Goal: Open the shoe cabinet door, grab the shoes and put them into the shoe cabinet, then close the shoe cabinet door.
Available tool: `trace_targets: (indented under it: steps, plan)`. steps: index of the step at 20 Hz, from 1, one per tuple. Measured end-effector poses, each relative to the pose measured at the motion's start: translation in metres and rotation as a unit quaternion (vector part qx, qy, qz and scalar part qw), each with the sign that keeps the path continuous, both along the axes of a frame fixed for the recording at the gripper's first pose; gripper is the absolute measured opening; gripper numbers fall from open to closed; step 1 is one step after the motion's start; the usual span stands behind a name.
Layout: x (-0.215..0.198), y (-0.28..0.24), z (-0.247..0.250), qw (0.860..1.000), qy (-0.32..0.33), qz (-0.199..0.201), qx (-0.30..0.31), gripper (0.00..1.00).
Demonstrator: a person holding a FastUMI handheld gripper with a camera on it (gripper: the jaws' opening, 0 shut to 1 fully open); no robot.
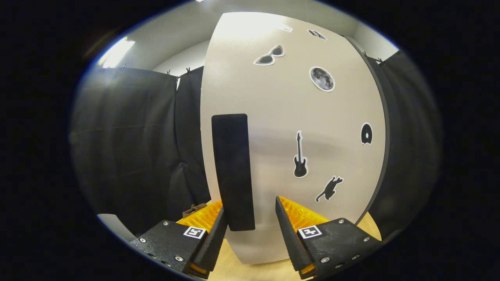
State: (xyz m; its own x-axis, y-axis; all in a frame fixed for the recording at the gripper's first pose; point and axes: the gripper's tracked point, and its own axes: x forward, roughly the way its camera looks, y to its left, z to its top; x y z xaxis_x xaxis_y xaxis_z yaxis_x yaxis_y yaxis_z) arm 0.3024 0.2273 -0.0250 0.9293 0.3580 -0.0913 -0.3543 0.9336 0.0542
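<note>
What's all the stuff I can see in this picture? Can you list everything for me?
Cabinet door: one, pale grey-white, just ahead of the tongs.
Door handle: one, black, upright bar on the door, its lower end between the fingers.
Stickers: seven, black and white, on the door beyond the handle: sunglasses, moon, guitar, cat, a small disc and two too small to tell at the top.
Curtain: black cloth, on both sides of the door.
Floor: light wood, under the door.
Brown object: one, beyond the left finger, too hidden to tell.
Tongs: one pair, open, fingers either side of the handle, the left finger close against it.
</note>
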Motion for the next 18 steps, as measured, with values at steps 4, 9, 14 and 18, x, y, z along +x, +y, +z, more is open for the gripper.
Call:
trace_targets:
  steps: [4, 9, 14, 18]
  plan:
    - [0.020, 0.012, 0.000, 1.000, -0.002, -0.021, 0.005, 0.73]
    - [0.026, 0.014, -0.001, 0.999, -0.010, -0.053, -0.001, 0.75]
    - [0.032, 0.015, -0.002, 0.997, -0.019, -0.080, -0.010, 0.76]
    - [0.034, 0.016, -0.003, 0.995, -0.024, -0.092, -0.016, 0.77]
